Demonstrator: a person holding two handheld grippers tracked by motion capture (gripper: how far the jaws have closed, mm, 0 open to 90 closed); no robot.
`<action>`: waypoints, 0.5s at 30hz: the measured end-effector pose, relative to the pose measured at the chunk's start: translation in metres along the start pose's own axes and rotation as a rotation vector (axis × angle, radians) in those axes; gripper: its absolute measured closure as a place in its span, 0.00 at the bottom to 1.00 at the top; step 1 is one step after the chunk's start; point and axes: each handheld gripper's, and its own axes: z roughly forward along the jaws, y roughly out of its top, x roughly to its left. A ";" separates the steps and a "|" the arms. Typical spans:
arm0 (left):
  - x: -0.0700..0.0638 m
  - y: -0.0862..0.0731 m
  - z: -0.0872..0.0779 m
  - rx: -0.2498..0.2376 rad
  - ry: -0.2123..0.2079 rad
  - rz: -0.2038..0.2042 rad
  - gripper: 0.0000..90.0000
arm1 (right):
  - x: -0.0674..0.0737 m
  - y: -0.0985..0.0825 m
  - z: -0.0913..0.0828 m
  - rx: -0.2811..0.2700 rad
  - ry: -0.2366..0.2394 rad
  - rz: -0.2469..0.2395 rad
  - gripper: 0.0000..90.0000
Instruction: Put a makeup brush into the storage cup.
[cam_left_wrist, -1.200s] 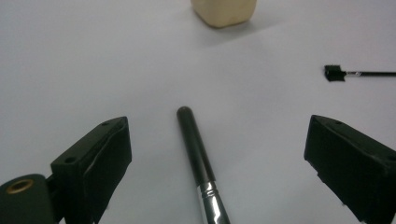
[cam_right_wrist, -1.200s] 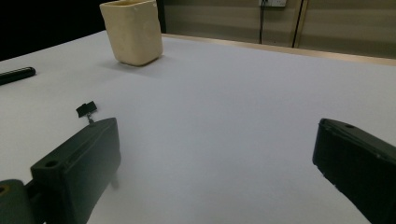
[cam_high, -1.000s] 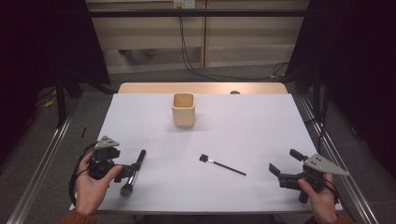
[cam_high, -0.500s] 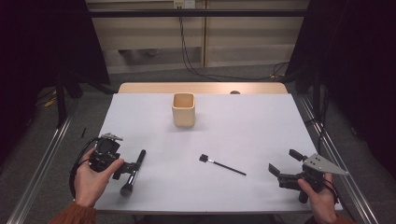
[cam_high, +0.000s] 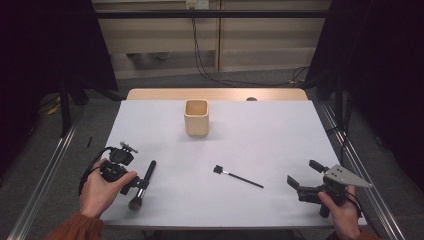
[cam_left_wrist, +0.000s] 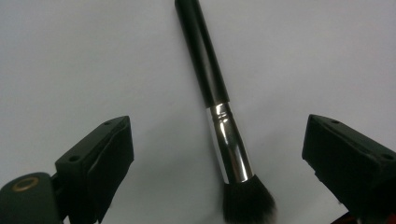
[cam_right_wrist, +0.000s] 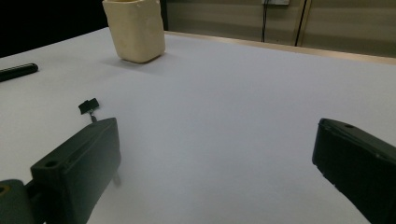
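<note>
White table top in the middle, pale wooden edge along its far side; grey floor all around; metal rails near left and near right; black curtains left and right; beige wall panels far off, dark cables hanging down; dim, even light.

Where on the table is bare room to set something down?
Free: the wide stretch right of the cup, beyond the thin brush, and the far left corner. Crowded: the near left, with the left claw over the thick brush.
</note>
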 end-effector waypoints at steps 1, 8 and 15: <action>-0.001 0.001 0.001 0.009 0.000 -0.004 0.10 | 0.000 0.000 0.000 0.000 0.000 0.000 0.01; 0.000 0.005 0.006 0.076 0.008 -0.016 0.08 | 0.000 0.000 0.000 0.001 0.000 -0.003 0.01; -0.003 0.009 0.010 0.119 0.031 -0.013 0.07 | 0.000 0.000 0.000 0.006 -0.003 0.005 0.01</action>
